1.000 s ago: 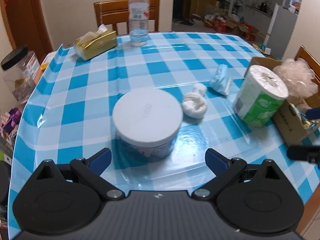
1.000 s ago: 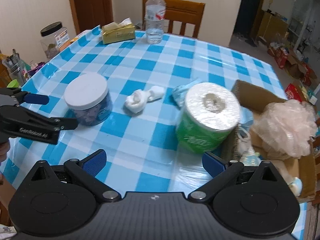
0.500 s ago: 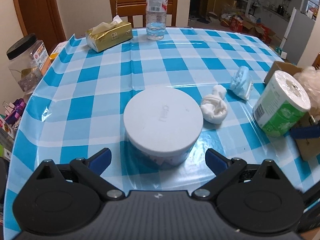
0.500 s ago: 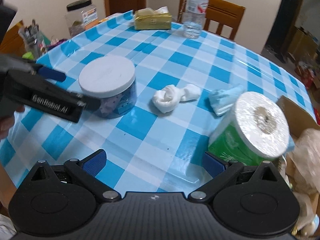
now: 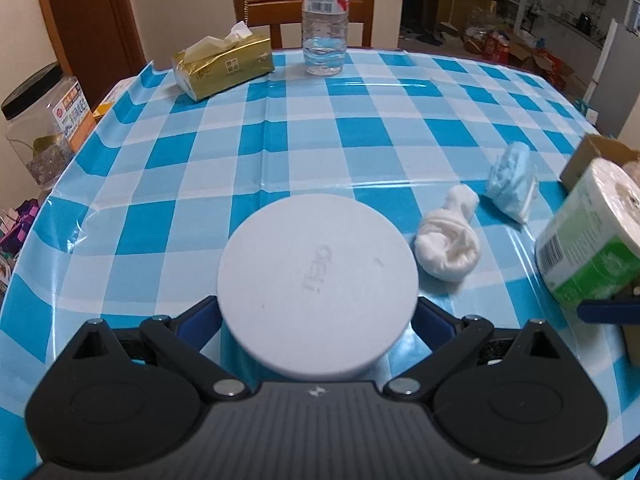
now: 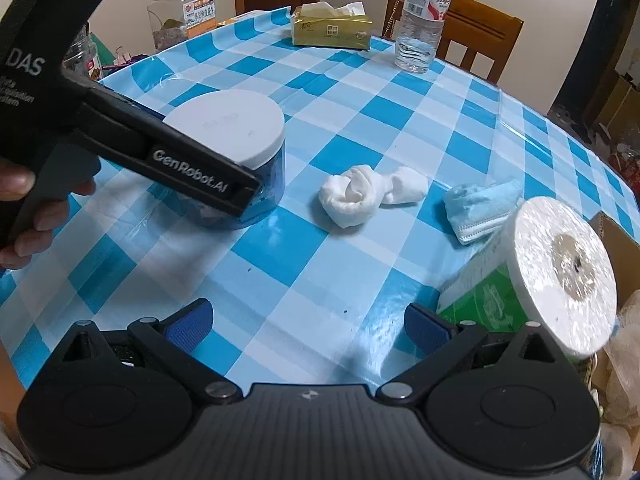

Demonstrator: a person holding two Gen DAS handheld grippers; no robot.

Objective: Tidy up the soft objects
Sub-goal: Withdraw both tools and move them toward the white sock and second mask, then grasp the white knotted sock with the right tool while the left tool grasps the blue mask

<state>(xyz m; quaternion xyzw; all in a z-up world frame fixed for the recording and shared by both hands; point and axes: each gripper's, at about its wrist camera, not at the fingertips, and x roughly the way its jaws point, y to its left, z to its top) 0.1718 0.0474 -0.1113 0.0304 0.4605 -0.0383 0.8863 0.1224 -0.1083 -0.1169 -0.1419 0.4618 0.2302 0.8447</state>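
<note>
Left wrist view: the left gripper [image 5: 318,314] has its jaws spread wide either side of the white-lidded jar [image 5: 318,288] on the checked worktop [image 5: 280,152], not yet clamped; rigid and likely slick, the jar is best taken at its wall below the lid. Right wrist view: the right gripper [image 6: 308,320] hangs released, empty; the white cloth wad [image 6: 360,192] beside the jar looks soft, light.

A knotted white cloth [image 6: 356,194] lies mid-counter, a crumpled blue face mask [image 6: 478,208] just beside it, and a wrapped toilet paper roll [image 6: 552,276] tilts against the cardboard box [image 5: 592,152]
</note>
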